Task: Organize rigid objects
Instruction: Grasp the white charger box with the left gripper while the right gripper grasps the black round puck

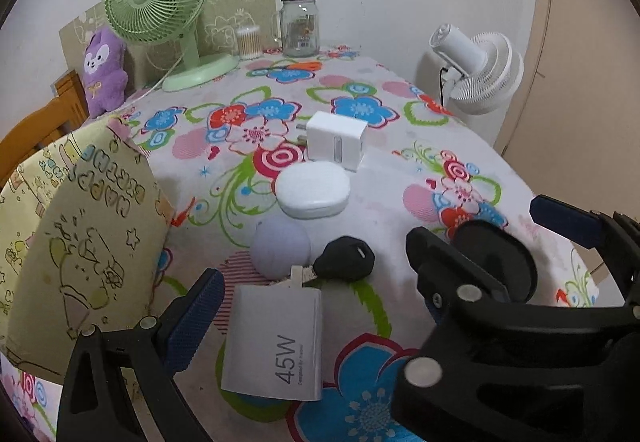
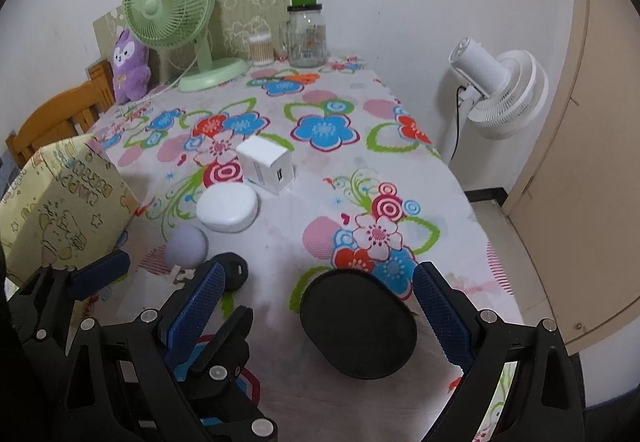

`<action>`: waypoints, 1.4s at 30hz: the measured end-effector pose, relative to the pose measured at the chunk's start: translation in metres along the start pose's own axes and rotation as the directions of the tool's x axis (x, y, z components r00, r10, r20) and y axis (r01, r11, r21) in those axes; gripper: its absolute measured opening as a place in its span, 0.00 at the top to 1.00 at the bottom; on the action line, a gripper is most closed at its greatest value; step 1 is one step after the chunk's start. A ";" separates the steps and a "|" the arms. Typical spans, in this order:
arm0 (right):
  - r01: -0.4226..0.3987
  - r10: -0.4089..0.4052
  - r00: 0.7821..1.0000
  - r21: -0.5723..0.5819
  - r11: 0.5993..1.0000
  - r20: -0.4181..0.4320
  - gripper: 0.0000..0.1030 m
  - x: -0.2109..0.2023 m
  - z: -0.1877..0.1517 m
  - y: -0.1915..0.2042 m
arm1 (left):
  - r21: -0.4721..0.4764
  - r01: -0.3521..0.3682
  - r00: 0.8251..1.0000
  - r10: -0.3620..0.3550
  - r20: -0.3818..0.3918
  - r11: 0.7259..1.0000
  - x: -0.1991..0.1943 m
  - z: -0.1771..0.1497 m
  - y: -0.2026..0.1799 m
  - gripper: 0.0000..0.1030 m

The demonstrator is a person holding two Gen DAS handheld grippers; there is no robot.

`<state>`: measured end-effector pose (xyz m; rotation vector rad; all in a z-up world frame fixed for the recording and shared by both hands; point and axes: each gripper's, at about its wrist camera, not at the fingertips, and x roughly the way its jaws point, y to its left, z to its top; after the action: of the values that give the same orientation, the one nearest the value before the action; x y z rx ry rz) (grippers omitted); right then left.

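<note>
Black oval case [image 2: 357, 324] lies near me on the flowered table [image 2: 432, 217], between the wide-open fingers of my right claw [image 2: 316, 316], which holds nothing. It looks light, hard and slick, so I'd pinch its flat long sides. My left claw [image 1: 316, 274], also spread empty, straddles the 45W charger [image 1: 276, 342].

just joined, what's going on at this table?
A person is sorting small gadgets on the floral tablecloth with two handheld grippers, both open and holding nothing. The right gripper straddles the black oval case, with no visible contact. The left gripper sits over the 45W charger. The white charger, white case, lavender ball and black earbud case lie untouched beside the patterned box.
</note>
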<state>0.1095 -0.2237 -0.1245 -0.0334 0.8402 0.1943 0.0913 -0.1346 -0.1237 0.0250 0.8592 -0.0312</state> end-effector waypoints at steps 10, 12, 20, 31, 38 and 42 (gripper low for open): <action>0.006 -0.006 0.998 -0.009 1.000 -0.057 0.06 0.020 -0.013 0.004 | -0.001 0.012 0.999 -0.012 -0.048 1.000 0.014 -0.015 0.000 0.03; 0.021 -0.021 0.998 -0.015 1.000 -0.054 0.06 0.022 -0.015 0.005 | -0.004 0.018 0.999 -0.019 -0.042 1.000 0.014 -0.017 0.001 0.04; 0.033 -0.031 0.998 0.024 0.999 -0.054 0.06 0.027 -0.014 -0.001 | -0.034 0.004 1.000 -0.004 -0.006 0.999 0.010 -0.016 0.008 0.31; 0.049 -0.045 0.997 0.065 0.997 -0.064 0.06 0.030 -0.013 -0.009 | -0.020 -0.015 0.999 0.016 0.030 1.000 0.010 -0.014 0.001 0.48; 0.082 -0.078 0.995 0.070 0.994 -0.057 0.06 0.024 -0.017 -0.012 | 0.001 -0.047 0.998 0.047 0.052 0.999 0.009 -0.016 -0.003 0.48; 0.068 -0.059 0.995 0.113 0.991 -0.080 0.13 0.025 -0.020 -0.018 | 0.029 -0.033 0.999 0.032 0.045 0.999 0.009 -0.015 -0.006 0.53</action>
<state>0.1143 -0.2397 -0.1569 0.0415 0.9241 0.0846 0.0853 -0.1398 -0.1400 0.0662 0.8141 -0.0141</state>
